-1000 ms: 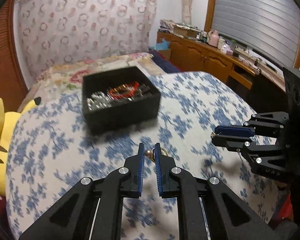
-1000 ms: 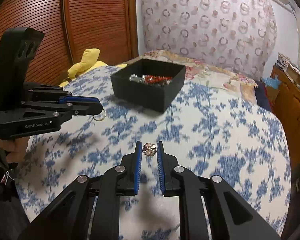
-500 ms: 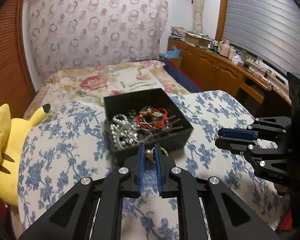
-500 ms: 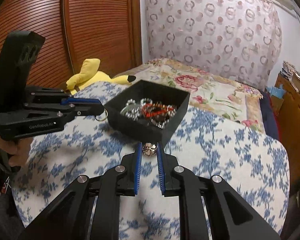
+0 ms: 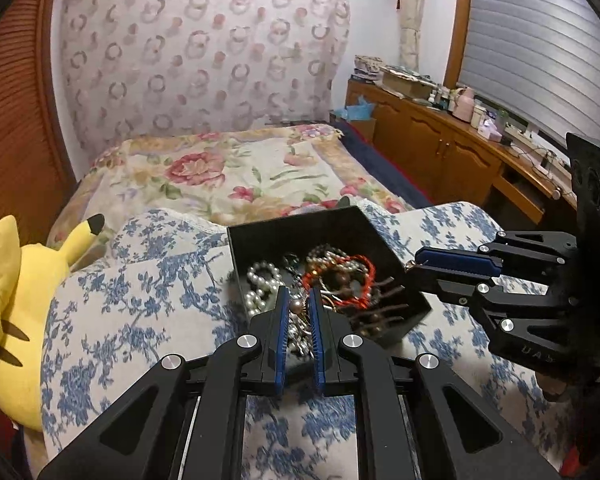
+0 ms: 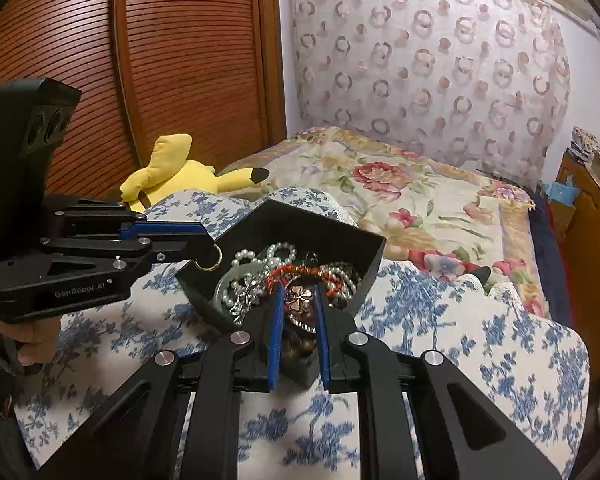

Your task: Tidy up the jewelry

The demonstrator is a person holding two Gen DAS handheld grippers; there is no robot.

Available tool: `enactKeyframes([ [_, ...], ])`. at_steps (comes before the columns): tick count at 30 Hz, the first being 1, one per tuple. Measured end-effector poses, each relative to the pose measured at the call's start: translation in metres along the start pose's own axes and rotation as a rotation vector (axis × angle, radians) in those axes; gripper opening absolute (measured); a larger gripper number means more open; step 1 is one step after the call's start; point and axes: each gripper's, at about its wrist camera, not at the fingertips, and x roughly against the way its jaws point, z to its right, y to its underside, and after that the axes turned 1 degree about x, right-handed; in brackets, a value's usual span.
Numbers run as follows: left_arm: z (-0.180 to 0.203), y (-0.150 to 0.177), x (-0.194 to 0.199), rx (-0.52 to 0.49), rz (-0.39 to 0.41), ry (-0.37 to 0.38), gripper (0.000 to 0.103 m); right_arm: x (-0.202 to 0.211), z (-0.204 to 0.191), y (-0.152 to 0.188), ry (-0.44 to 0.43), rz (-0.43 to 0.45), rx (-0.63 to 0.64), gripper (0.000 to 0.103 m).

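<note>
A black open box (image 5: 283, 236) (image 6: 300, 224) on the blue-flowered cloth holds pearl strings (image 5: 259, 280), a red cord bracelet (image 5: 340, 276) and other jewelry. My left gripper (image 5: 299, 304) is shut on a gold ring with a pearl (image 5: 295, 305) and hangs over the box's near edge; the ring shows under its tips in the right wrist view (image 6: 209, 258). My right gripper (image 6: 298, 300) is shut on a gold clover-shaped piece (image 6: 298, 299) over the box's near corner, and shows side-on in the left wrist view (image 5: 412, 267).
A yellow plush toy (image 5: 23, 300) (image 6: 171, 172) lies at the left of the cloth. A flowered bedspread (image 5: 227, 176) lies behind the box. A wooden cabinet (image 5: 440, 148) with clutter stands at the right, a slatted wooden door (image 6: 139, 60) at the left.
Both grippers have moved forward with their pieces held, from over the cloth to over the box's near edge. The box now sits close under the fingertips.
</note>
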Motion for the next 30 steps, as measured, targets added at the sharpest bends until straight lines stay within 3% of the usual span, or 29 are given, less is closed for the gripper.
enactKeyframes([
  [10, -0.01, -0.014, -0.025, 0.01, -0.016, -0.016, 0.009, -0.021, 0.004, -0.006, -0.031, -0.019, -0.015, 0.018],
  [12, -0.011, -0.016, -0.029, 0.015, -0.02, -0.019, 0.009, -0.023, 0.005, -0.006, -0.033, -0.022, -0.023, 0.033],
  [14, -0.013, -0.019, -0.032, 0.017, -0.021, -0.02, 0.009, -0.024, 0.006, -0.005, -0.031, -0.025, -0.029, 0.039],
  [25, -0.015, -0.025, -0.035, 0.025, -0.012, -0.041, 0.01, -0.01, 0.008, -0.002, -0.01, 0.0, -0.041, 0.039],
  [30, -0.013, -0.023, -0.025, 0.018, 0.008, -0.056, 0.032, 0.0, 0.007, 0.003, 0.017, 0.008, -0.049, 0.039],
])
